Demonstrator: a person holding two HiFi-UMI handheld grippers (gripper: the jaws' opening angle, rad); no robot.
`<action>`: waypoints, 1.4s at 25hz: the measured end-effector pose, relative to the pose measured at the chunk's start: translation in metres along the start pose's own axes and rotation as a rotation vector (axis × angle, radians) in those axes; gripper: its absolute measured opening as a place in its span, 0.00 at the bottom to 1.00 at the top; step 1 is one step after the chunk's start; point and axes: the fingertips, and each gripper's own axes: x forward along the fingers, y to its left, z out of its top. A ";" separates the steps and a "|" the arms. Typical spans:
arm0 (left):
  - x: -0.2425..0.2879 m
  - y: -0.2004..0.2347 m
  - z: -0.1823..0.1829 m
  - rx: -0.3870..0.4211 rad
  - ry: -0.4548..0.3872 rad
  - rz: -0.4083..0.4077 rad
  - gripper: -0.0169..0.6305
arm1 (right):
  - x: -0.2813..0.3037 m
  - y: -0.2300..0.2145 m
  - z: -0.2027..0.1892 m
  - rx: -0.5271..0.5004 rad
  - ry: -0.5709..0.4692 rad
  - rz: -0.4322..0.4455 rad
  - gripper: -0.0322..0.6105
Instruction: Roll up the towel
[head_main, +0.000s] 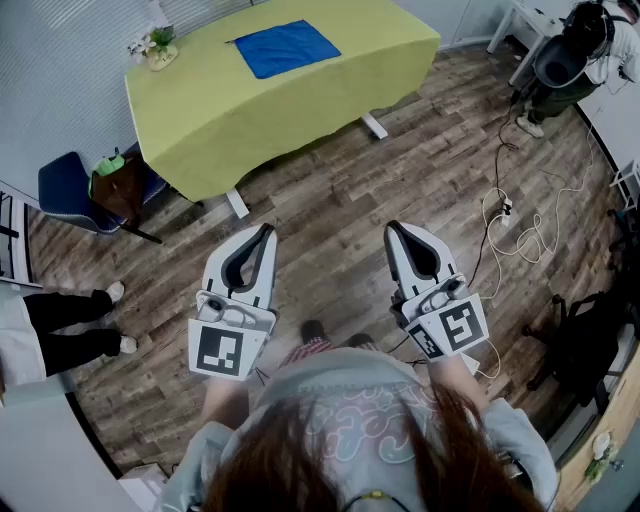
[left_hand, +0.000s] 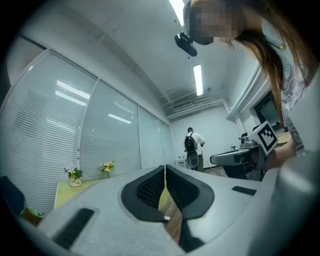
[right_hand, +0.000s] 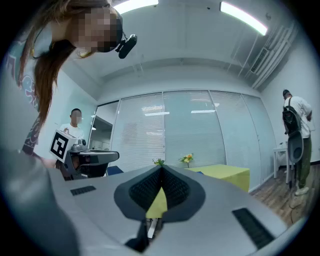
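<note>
In the head view, plank floor (head_main: 330, 200) lies between the left gripper (head_main: 267, 230), the right gripper (head_main: 392, 228) and the table (head_main: 200, 120), which is draped in smooth yellow-green cloth. A blue chair (head_main: 65, 190) stands beside the table. The towel (head_main: 285, 47), a flat blue rectangle, lies unrolled on the tabletop, well away. In the left gripper view, the ribbed black jaws meet, holding nothing. The right gripper view shows the same: jaws together, empty.
</note>
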 end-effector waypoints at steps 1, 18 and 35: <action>0.000 0.000 0.000 0.003 -0.001 0.000 0.05 | 0.001 0.000 0.000 -0.001 -0.001 0.001 0.06; 0.000 0.004 -0.004 -0.035 -0.007 -0.018 0.05 | 0.007 0.002 0.000 0.003 -0.009 -0.017 0.12; -0.011 0.033 -0.008 -0.050 -0.032 -0.045 0.41 | 0.024 0.005 -0.010 0.021 0.010 -0.091 0.53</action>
